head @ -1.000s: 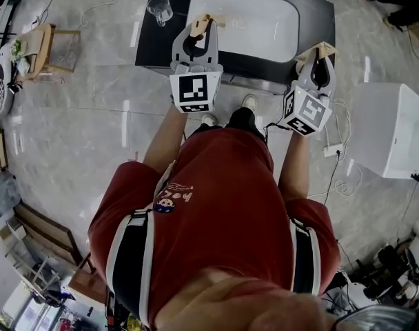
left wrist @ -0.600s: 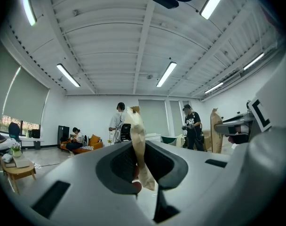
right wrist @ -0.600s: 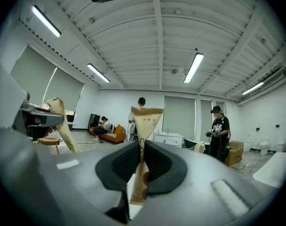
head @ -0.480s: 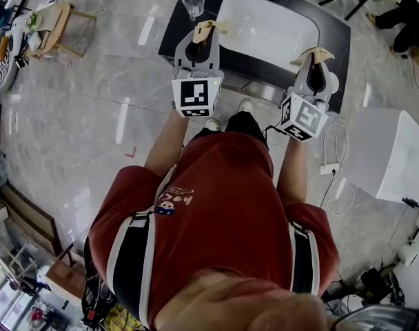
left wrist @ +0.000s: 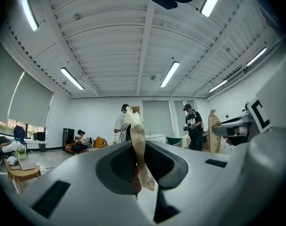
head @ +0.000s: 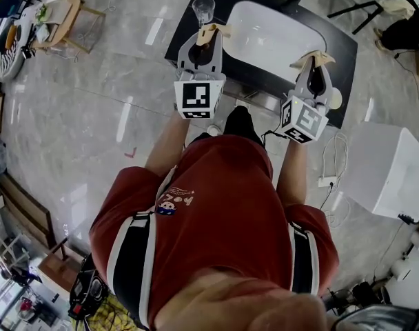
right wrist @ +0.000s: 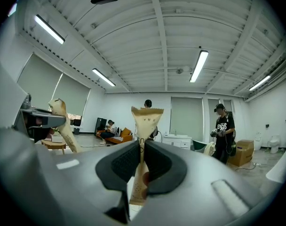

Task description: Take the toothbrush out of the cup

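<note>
A clear glass cup stands on the near-left corner of a black counter; I cannot make out a toothbrush in it. My left gripper is held level just short of the cup, shut on a beige paper sachet. In the left gripper view that sachet sticks up from the closed jaws. My right gripper hovers at the counter's front right, shut on a second beige sachet, which shows upright in the right gripper view.
A white sink basin fills the middle of the counter. A white box stands on the floor at the right, with a power strip and cables beside it. A wooden stool is far left. Several people stand in the room beyond.
The person has stepped toward the counter, and both grippers moved forward with their sachets. The cup now sits just past the left gripper's tips. Both jaws stay as they were.
</note>
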`<action>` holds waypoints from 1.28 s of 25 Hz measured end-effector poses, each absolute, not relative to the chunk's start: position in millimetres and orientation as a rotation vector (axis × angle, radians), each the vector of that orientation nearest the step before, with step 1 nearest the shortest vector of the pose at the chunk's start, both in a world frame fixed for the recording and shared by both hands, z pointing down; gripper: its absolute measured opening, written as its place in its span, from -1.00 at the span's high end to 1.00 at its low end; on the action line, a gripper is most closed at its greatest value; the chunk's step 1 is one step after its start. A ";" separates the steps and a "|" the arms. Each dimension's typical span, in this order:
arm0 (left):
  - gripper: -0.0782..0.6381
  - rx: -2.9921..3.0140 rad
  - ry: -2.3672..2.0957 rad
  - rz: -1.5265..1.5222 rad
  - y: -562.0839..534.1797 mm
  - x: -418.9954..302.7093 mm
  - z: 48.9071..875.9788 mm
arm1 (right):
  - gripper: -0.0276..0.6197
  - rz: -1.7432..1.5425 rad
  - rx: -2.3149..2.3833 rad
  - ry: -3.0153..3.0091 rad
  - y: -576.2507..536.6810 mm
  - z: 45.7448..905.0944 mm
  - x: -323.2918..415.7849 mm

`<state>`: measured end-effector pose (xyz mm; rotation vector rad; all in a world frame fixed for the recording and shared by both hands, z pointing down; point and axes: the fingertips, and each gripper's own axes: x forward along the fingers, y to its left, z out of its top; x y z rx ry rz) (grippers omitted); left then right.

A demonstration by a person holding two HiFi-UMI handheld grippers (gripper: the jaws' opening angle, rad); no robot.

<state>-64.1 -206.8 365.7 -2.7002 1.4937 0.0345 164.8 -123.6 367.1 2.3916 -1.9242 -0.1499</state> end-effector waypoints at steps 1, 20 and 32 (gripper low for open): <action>0.65 -2.699 1.491 0.032 -210.0 -61.7 365.2 | 0.80 -0.147 2.392 -1.929 -127.8 367.2 166.6; 0.65 -2.678 1.484 -0.015 -298.6 5.5 356.9 | 0.80 -0.096 2.361 -2.014 -222.6 372.2 223.1; 0.65 -2.704 1.449 -0.018 -310.1 27.6 358.3 | 0.80 -0.097 2.368 -1.998 -233.1 370.1 236.6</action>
